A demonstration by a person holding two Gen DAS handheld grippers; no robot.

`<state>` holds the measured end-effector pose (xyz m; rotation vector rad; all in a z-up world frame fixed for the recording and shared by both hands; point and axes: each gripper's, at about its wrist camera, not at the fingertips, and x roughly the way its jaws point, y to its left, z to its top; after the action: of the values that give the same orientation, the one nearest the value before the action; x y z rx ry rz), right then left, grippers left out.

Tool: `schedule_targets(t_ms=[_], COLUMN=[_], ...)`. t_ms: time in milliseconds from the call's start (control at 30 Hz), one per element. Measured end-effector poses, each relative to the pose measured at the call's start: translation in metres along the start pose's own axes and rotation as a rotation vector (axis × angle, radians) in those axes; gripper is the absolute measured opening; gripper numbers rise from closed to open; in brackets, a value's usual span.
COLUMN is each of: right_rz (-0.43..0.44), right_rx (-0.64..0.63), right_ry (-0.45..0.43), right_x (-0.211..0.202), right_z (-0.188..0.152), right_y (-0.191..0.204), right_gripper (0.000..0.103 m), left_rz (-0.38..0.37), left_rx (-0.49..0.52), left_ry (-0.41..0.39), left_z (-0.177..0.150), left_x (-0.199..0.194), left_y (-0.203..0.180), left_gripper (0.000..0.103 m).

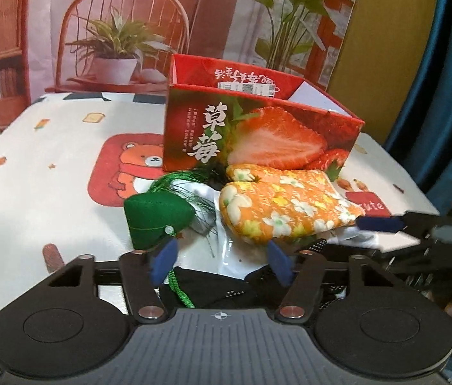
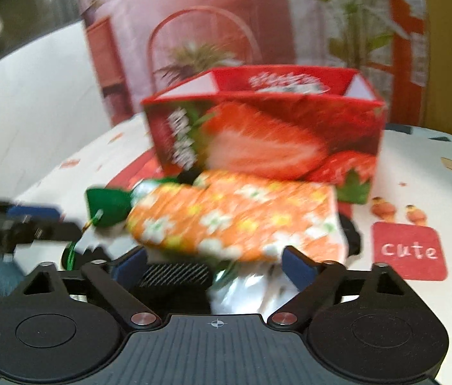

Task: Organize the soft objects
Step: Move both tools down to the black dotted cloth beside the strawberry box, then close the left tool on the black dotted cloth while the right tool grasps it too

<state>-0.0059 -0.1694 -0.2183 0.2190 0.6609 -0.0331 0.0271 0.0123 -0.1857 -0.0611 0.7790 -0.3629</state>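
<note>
One open red cardboard box printed with a sliced strawberry (image 1: 258, 134) stands on the tabletop (image 1: 65, 160), which wears a white cloth with cartoon bears and a red "cute" patch. Just in front of the box lies a small heap of soft things. On top is an orange fabric piece with white and yellow flowers (image 1: 286, 205); the left wrist view shows two rounded lobes at its near-left end, so it may be a folded pair, but I cannot tell for certain. One green felt pyramid-shaped pouch with a bead and green tassel threads (image 1: 153, 221) sits touching the heap's left side. Under the orange fabric lie one crumpled white glossy sheet (image 1: 226, 247) and dark black fabric with small white dots (image 1: 226, 288), the latter closest to the cameras.

The left claw (image 1: 221, 260) is spread wide, its two blue-padded fingertips (image 1: 165, 261) apart: one rests right beside the green pouch, the other at the near edge of the orange fabric. It grips nothing.

The right claw (image 2: 214, 264) is also spread wide, its blue fingertips (image 2: 296, 268) lying to either side of the near edge of the orange fabric, over the white sheet; contact cannot be judged in the blurred right wrist view. It too pinches nothing. Each claw shows at the margin of the other's view.
</note>
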Motion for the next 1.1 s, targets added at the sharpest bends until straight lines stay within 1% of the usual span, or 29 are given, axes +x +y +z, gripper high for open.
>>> schedule_targets(t_ms=[33,100,200,300,433,567,800,867,900,967,1000,1033,1100], right_rz=[0.009,0.022,0.032,0.043,0.053,0.064,0.075,0.074,0.075,0.073,0.075,0.078,0.075], right_rx=[-0.016,-0.039,-0.043,-0.036,-0.049,-0.071,-0.157,-0.185,-0.193,-0.203,-0.203,-0.200,-0.187], right_ry=[0.008,0.016,0.025,0.039,0.052,0.071,0.121,0.132,0.140,0.142,0.142,0.142,0.137], right_x=[0.001,0.002,0.004,0.006,0.008,0.012,0.023,0.026,0.027,0.027,0.027,0.027,0.026], right_z=[-0.001,-0.003,-0.003,-0.005,-0.007,-0.009,-0.016,-0.018,-0.019,-0.019,-0.019,-0.019,-0.018], right_y=[0.003,0.008,0.009,0.008,0.010,0.014,0.028,0.032,0.033,0.034,0.034,0.033,0.031], right_gripper=[0.079,0.078,0.074,0.070,0.069,0.068,0.061,0.053,0.047,0.043,0.036,0.032,0.028], left_rz=[-0.011,-0.034,-0.058,-0.071,-0.061,-0.044,-0.014,-0.004,0.002,0.011,0.015,0.019,0.027], left_rx=[-0.005,-0.009,-0.009,-0.024,-0.055,-0.089,-0.118,-0.127,-0.133,-0.147,-0.156,-0.163,-0.175], left_ry=[0.000,0.006,0.024,0.058,0.096,0.106,0.110,0.109,0.109,0.108,0.107,0.106,0.104], left_z=[-0.001,-0.003,-0.005,-0.008,-0.012,-0.014,-0.014,-0.014,-0.013,-0.014,-0.014,-0.014,-0.014], left_x=[0.001,0.003,0.011,0.019,0.030,0.034,0.040,0.040,0.041,0.040,0.040,0.041,0.041], left_y=[0.001,0.001,-0.001,0.000,0.008,0.015,0.022,0.023,0.025,0.027,0.029,0.030,0.032], left_gripper=[0.058,0.054,0.054,0.054,0.054,0.054,0.054,0.054,0.054,0.054,0.054,0.054,0.054])
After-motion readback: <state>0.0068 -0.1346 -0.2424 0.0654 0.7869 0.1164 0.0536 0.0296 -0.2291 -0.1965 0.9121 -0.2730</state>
